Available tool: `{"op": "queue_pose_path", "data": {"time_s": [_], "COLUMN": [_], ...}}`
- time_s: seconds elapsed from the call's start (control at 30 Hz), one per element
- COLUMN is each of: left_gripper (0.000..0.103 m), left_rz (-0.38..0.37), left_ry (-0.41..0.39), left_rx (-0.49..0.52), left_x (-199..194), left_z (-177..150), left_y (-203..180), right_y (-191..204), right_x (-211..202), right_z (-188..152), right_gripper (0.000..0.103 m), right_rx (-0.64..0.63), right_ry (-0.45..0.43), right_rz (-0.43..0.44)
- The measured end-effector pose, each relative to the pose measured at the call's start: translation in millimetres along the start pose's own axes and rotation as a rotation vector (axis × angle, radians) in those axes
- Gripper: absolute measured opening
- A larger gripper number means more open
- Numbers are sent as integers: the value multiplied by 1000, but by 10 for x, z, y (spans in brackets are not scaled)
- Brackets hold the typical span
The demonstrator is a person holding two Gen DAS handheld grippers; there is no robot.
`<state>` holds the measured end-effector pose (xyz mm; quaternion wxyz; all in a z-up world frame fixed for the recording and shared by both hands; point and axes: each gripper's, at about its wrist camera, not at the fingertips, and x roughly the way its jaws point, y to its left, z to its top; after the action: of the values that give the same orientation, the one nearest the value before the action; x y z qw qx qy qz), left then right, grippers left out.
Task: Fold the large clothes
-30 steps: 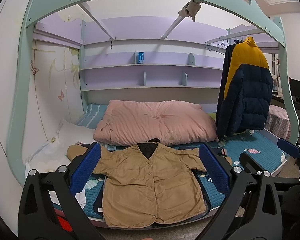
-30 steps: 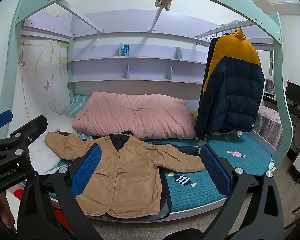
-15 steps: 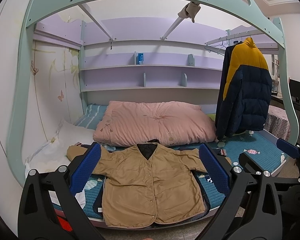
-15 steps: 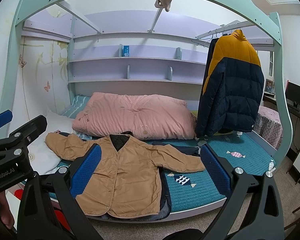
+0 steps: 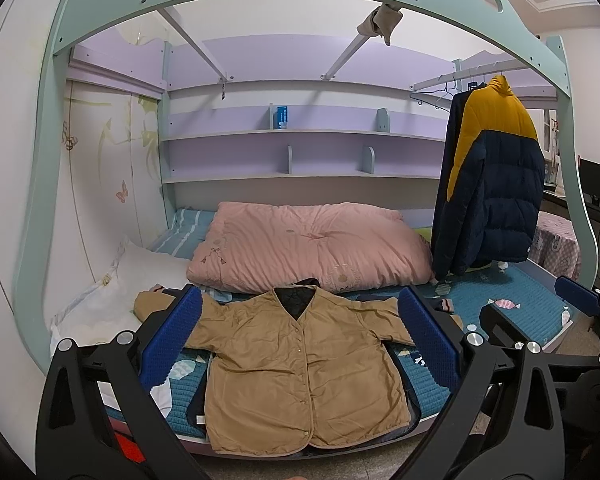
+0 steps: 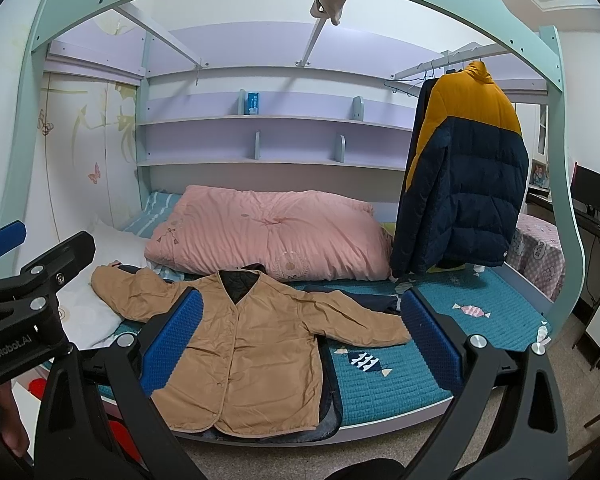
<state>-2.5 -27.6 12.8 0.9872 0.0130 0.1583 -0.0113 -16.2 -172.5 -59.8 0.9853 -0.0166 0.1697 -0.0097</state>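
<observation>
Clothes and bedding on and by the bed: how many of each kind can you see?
Jackets: 2, the tan jacket lying flat and the navy and yellow puffer jacket hanging.
Quilts: 1, the pink quilt.
Pillows: 1, the white pillow.
Total: 4

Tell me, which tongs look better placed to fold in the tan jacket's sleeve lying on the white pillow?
Probably the left tongs. They stand on the pillow side of the tan jacket, nearer that sleeve. The right tongs face its other half. Both are open and empty.
</observation>
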Motion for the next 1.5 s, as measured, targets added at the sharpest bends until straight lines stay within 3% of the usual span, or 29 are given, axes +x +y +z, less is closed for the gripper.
{"op": "queue_pose_path", "data": {"time_s": [1.17,1.5], "left_gripper": [98,98], "left_rz": [9,27], "left_ry": [-5,49], "left_rx": [-14,-14], "left_x": [-117,140], "left_z": [23,-77], "left_y": [132,341], "right_y": [21,78], "right_x": [-138,192], "right_z": [-2,-62], "right_gripper": [96,96], "right_rx": [-3,-5], "right_ry": [-10,57], "right_rz": [8,2]}}
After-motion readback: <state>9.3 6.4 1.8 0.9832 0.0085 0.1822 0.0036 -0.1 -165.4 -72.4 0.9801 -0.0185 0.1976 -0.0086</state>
